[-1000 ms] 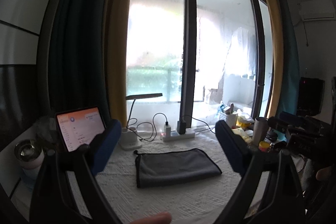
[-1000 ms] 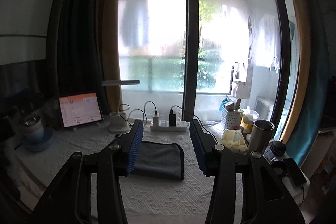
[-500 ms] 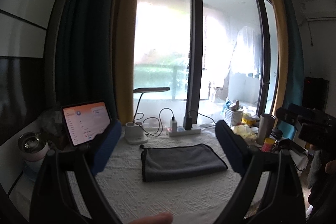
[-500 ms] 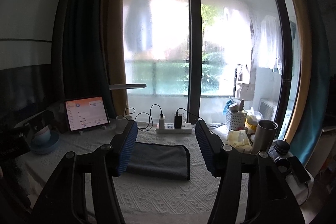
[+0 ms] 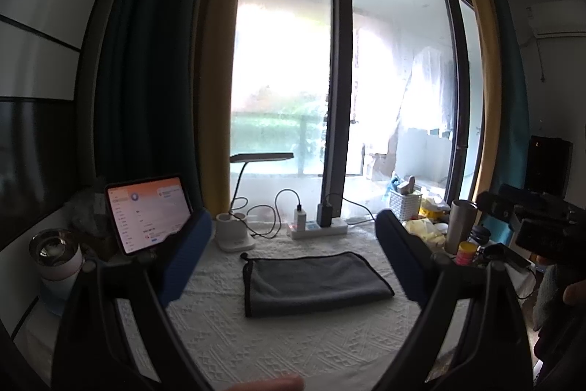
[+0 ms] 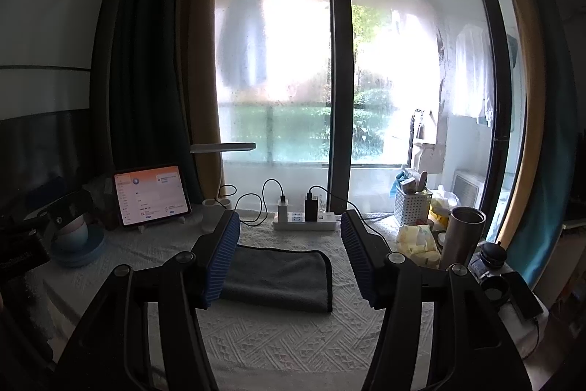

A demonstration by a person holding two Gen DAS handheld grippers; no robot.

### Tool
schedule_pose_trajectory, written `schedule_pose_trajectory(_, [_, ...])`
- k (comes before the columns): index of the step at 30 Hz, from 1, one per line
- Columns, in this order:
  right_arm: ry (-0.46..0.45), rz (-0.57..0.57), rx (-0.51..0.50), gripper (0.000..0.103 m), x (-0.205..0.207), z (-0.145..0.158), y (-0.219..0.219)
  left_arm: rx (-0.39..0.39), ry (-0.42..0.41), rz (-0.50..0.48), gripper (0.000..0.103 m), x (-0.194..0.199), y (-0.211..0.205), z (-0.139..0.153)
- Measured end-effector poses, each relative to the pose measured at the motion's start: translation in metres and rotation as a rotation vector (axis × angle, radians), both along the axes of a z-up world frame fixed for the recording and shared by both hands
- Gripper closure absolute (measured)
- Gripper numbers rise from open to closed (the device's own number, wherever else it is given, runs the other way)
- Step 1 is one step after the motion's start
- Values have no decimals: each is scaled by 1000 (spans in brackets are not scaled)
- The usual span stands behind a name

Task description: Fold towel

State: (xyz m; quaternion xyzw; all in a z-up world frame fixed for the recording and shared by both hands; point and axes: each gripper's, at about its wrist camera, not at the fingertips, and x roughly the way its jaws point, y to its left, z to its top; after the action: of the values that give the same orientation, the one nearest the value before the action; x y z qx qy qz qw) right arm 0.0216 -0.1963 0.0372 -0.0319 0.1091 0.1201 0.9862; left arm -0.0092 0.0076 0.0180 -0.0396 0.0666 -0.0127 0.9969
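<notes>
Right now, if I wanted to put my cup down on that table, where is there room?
The widest bare cloth is the near strip in front of the grey towel. A narrower patch lies between the towel and the tablet. The right edge is crowded: steel tumbler, white basket, packets. Behind the towel sits the power strip.

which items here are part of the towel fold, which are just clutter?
Job: towel, left gripper, right gripper; both open, holding nothing.

Clutter: tablet, power strip, lamp, steel cup, white basket, bowl.
</notes>
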Motion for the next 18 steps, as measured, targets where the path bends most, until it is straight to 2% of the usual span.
schedule_pose_trajectory(18, [2, 5, -6, 42, 0, -2, 0, -3, -5, 0, 11, 0, -2, 0])
